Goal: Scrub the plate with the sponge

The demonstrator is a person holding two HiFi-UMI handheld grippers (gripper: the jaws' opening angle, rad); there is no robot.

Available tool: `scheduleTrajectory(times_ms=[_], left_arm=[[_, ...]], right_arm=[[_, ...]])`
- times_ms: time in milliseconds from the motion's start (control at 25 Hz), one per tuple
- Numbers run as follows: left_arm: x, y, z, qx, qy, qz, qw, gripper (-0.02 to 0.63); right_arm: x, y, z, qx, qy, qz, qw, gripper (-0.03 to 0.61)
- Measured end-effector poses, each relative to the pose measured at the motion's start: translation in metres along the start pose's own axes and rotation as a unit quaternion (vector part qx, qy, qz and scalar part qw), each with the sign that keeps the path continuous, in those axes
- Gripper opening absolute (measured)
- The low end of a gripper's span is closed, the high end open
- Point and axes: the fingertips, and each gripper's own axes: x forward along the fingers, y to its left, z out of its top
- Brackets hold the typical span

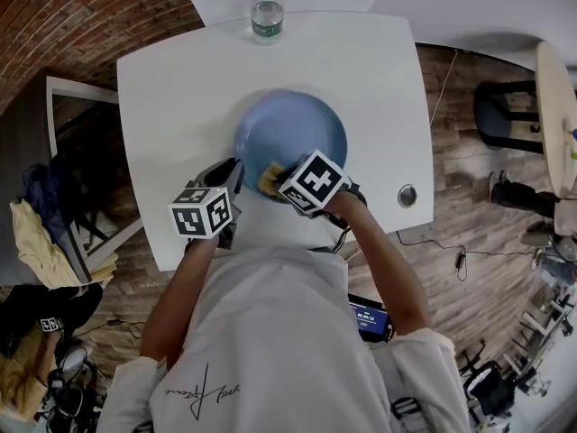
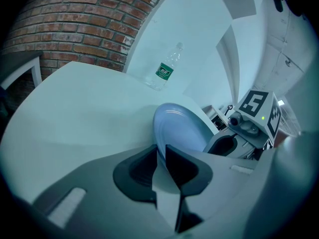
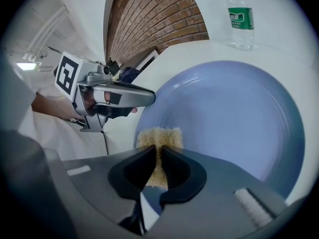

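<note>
White table [image 1: 180, 88]: left gripper [image 2: 160, 151] clamps blue plate [image 1: 302, 124] rim; right gripper [image 3: 160, 153] pinches yellow sponge [image 3: 159, 136] against plate; bottle [image 1: 267, 12] (green label, illegible) behind.

The plate [image 1: 293, 133] is recorded as plain pale blue. The sponge [image 3: 159, 136] is noted as yellow. The desk [image 1: 180, 79] is recorded as white. The bottle [image 1: 267, 12] is seen to be clear, with a green label. Grey bodies with black jaw linings are noted on the left tool [image 2: 160, 151] and right tool [image 3: 160, 151]; black-and-white square markers are carried on both.
</note>
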Motion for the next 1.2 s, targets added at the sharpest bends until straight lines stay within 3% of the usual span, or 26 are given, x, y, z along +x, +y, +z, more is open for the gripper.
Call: scheduleTrajectory(times_ms=[240, 1200], left_arm=[[0.001, 0.0, 0.0, 0.0, 0.0, -0.001, 1.0, 0.069], [0.0, 0.0, 0.001, -0.002, -0.001, 0.0, 1.0, 0.069]], right_arm=[[-0.006, -0.006, -0.007, -0.035, 0.023, -0.031, 0.999, 0.044], [-0.028, -0.031, -0.028, -0.051, 0.058, -0.073, 0.994, 0.046]])
